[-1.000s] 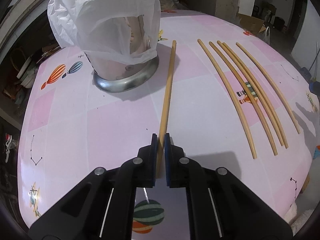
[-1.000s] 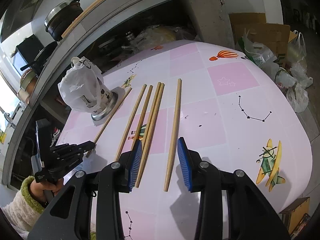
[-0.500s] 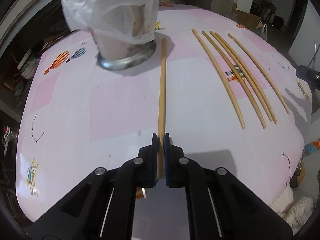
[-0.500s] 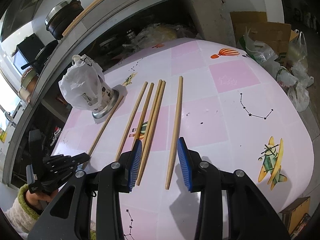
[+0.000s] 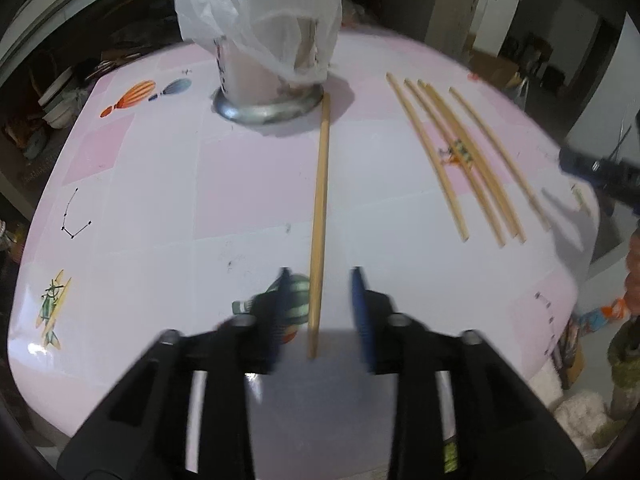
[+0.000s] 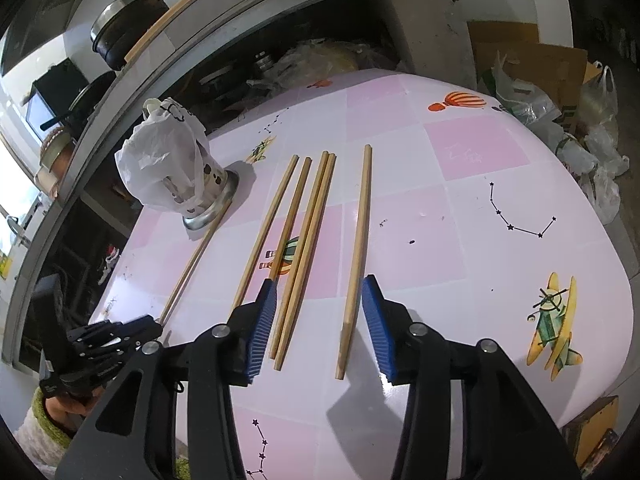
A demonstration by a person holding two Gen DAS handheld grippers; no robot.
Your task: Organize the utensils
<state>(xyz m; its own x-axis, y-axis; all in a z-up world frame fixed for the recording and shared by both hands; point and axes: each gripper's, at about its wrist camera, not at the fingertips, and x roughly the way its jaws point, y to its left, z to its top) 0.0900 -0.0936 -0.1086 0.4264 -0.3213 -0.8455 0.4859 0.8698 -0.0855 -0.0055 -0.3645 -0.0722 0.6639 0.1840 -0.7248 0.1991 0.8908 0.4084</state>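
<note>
Left hand-held gripper (image 5: pixel 320 312): jaws opening, pads clear of the wood; the near end of a single chopstick (image 5: pixel 320 216) lies between them on the desk (image 5: pixel 160 208), not gripped.
Single chopstick: flat on the desk, its far tip just beside the steel base of the utensil holder (image 5: pixel 268 108), which has a white plastic bag (image 5: pixel 260 12) draped over it.
Right hand-held gripper (image 6: pixel 320 324): jaws opening and empty, hovering over the near ends of the chopstick row (image 6: pixel 304 236).
Chopstick row: five sticks side by side, well apart from the holder; two in the middle touch, the rightmost chopstick (image 6: pixel 358 252) lies alone with a gap around it.
Handling: thin wooden sticks, likely light and stiff, smooth enough to roll or pivot if pinched off-centre.
Where to grip: probably near the thick end, pads across the shaft; the lone stick is easiest to take without catching a neighbour.
Risk: the bag may block the holder's mouth.
</note>
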